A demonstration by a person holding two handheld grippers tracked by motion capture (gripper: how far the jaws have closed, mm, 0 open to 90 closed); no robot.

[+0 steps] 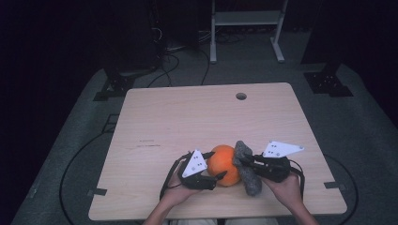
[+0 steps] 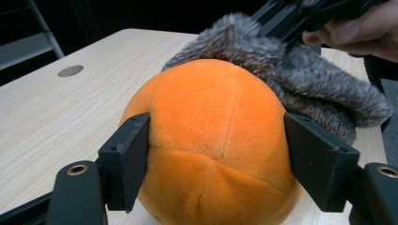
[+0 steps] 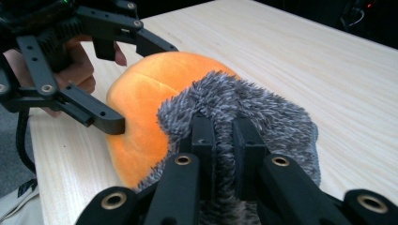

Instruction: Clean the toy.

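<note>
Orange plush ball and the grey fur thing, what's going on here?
A person works two handheld grippers at a wooden table. The left gripper has its jaws on either side of the orange plush ball, pads against its sides. The right gripper is shut on a grey furry piece that lies against the ball's far side. Both things sit near the person's edge of the table.
</note>
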